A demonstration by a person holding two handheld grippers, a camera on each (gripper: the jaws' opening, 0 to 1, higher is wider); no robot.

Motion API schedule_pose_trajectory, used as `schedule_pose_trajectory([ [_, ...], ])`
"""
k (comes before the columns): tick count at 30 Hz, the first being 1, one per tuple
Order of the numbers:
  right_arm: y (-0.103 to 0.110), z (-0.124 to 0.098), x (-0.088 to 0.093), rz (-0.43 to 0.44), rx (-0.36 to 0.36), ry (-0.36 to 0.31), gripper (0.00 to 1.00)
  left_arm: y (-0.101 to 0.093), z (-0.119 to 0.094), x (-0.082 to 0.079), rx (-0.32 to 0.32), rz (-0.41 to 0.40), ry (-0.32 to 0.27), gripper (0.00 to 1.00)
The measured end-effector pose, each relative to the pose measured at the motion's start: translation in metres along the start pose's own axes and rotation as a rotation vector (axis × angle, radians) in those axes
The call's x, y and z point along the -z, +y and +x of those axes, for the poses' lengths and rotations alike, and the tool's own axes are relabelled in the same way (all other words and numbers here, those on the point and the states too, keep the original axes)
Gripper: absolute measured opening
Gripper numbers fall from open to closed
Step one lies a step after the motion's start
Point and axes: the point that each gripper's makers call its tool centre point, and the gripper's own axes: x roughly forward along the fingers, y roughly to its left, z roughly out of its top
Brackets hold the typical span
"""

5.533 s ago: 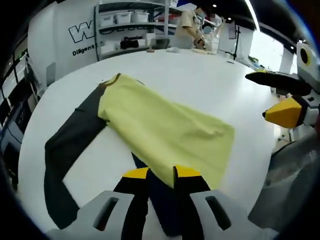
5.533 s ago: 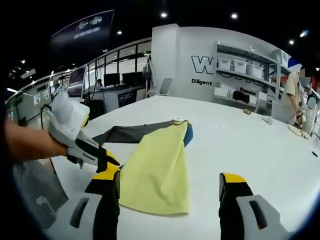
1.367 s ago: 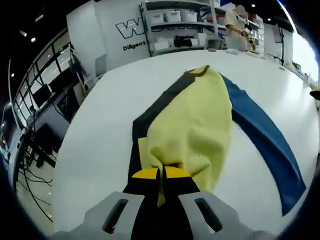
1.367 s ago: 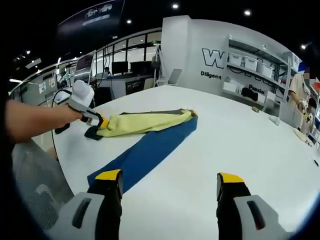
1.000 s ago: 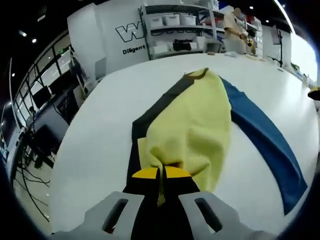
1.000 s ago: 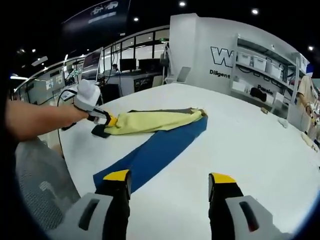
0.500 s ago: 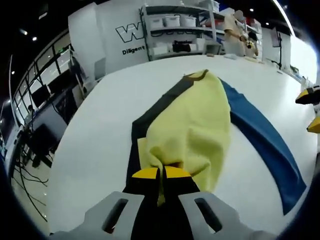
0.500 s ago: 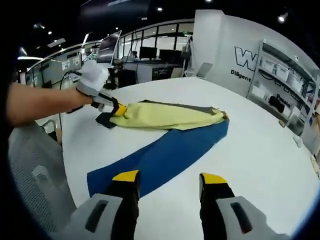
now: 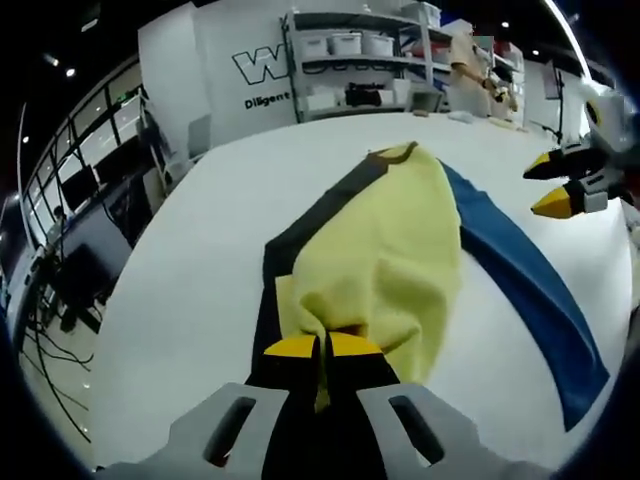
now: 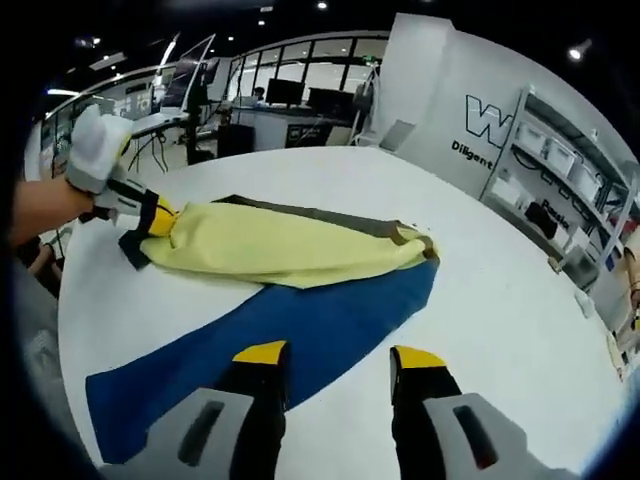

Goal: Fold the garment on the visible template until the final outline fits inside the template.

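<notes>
White round table (image 9: pixel 200 280): left claw (image 9: pixel 320 350) pinching soft yellow garment (image 9: pixel 385 250) (bunched); right claw (image 10: pixel 328 362) parted.

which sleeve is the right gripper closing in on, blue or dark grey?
The blue sleeve, lying flat just ahead of the open right gripper; the dark grey sleeve lies beyond the yellow body.

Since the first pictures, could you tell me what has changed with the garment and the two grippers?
The left gripper, shut on the yellow panel, has drawn it off the blue sleeve. The right gripper has come over that sleeve, jaws narrowed but empty. The left's grip is unchanged.
</notes>
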Motion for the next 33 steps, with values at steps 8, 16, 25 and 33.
schedule_pose_trajectory([
  [8,-0.015,0.031,-0.005,0.018,0.0,0.017,0.31,0.001,0.001,0.0,0.004,-0.011,-0.004,0.0],
  [16,-0.03,0.056,-0.001,0.038,0.008,0.062,0.3,0.001,0.002,-0.001,0.007,-0.02,-0.009,0.0],
  [25,-0.029,0.07,0.014,0.052,-0.008,0.114,0.25,0.002,0.003,-0.001,0.01,-0.033,-0.014,0.0],
  [33,-0.021,0.071,0.014,0.081,-0.054,0.084,0.04,0.002,0.003,-0.001,0.007,-0.034,-0.013,0.0],
])
